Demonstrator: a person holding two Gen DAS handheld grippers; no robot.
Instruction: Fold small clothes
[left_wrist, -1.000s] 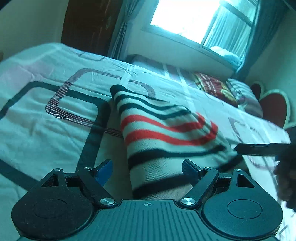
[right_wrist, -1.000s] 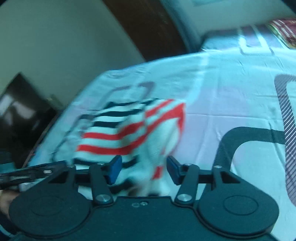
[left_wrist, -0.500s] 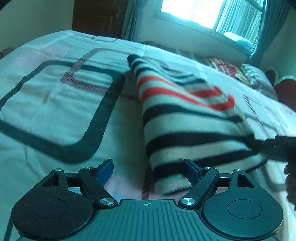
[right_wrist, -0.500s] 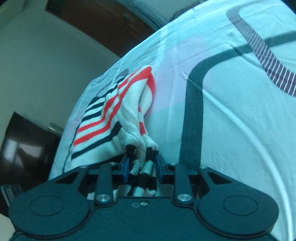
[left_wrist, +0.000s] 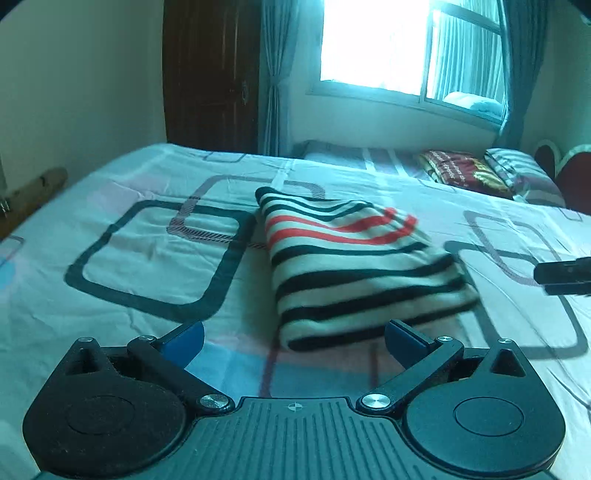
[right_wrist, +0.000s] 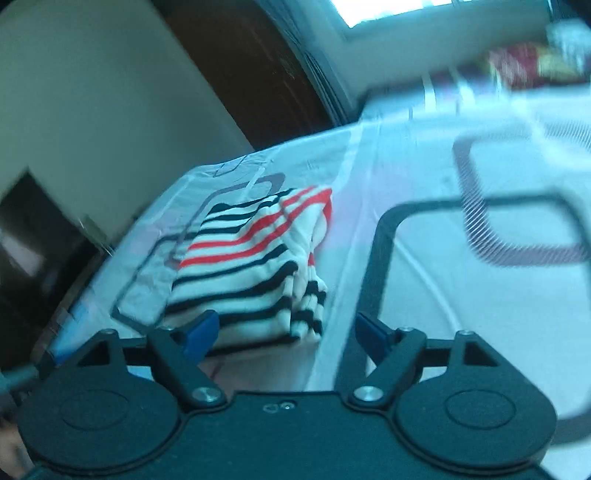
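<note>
A white knit garment (left_wrist: 354, 266) with black and red stripes lies folded on the bed, seen again as the striped garment (right_wrist: 255, 266) in the right wrist view. My left gripper (left_wrist: 293, 341) hovers just short of its near edge, jaws opening wide, nothing between them. My right gripper (right_wrist: 286, 332) stands off the garment's near right corner, jaws opening, the pads clear of the cloth. The tip of the right gripper (left_wrist: 563, 275) shows at the right edge of the left wrist view.
The bedsheet (left_wrist: 155, 258) is pale with dark rounded-square outlines. Pillows (left_wrist: 469, 173) lie at the head of the bed under a bright window (left_wrist: 391, 48). A dark wooden door (left_wrist: 210, 74) stands behind, and dark furniture (right_wrist: 33, 251) beside the bed's left edge.
The right gripper was shut on the garment's edge half a second ago and has let go and opened. Both grippers have drawn back from the garment, which now lies folded flat.
</note>
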